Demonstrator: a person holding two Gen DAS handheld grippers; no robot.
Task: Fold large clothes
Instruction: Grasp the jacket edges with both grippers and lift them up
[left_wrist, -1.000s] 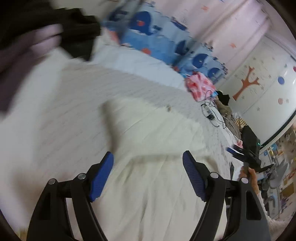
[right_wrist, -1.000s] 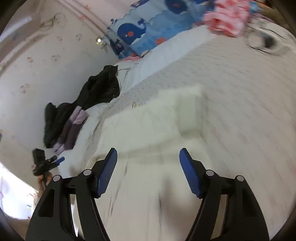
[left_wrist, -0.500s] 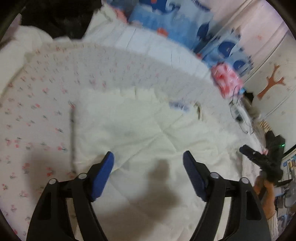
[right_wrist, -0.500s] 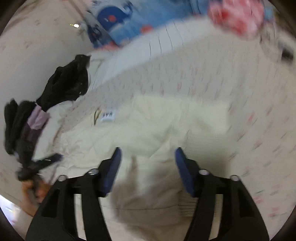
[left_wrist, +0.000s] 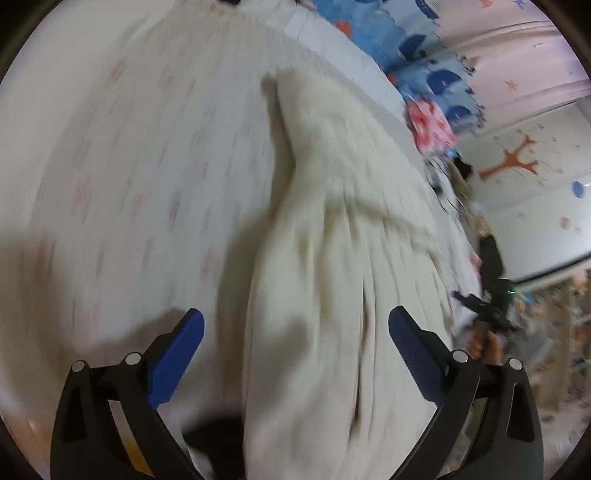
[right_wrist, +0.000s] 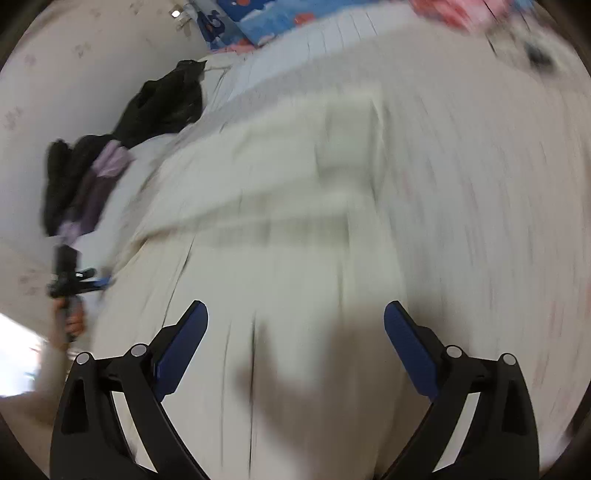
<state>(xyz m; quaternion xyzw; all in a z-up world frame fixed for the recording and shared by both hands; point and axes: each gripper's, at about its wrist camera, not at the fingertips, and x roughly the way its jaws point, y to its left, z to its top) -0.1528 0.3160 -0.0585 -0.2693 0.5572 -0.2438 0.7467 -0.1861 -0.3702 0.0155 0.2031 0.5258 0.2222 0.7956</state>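
Note:
A large cream garment (left_wrist: 325, 236) lies spread on the bed, partly folded, with creases running along it; it also shows in the right wrist view (right_wrist: 295, 206). Both views are blurred by motion. My left gripper (left_wrist: 295, 328) is open and empty, low over the garment's near-left edge. My right gripper (right_wrist: 295, 321) is open and empty, low over the garment's near end. Each gripper appears small in the other's view, the right one (left_wrist: 487, 306) and the left one (right_wrist: 74, 280), held in a hand.
The bed has a white sheet with small pink flowers (left_wrist: 129, 166). Blue whale pillows (left_wrist: 406, 40) and a pink cloth (left_wrist: 430, 122) lie at the head. A pile of black and purple clothes (right_wrist: 122, 140) sits at the bed's far left by the wall.
Both grippers have swung down and closer to the garment. The left view has turned from the garment's middle to its left edge. Both stayed open.

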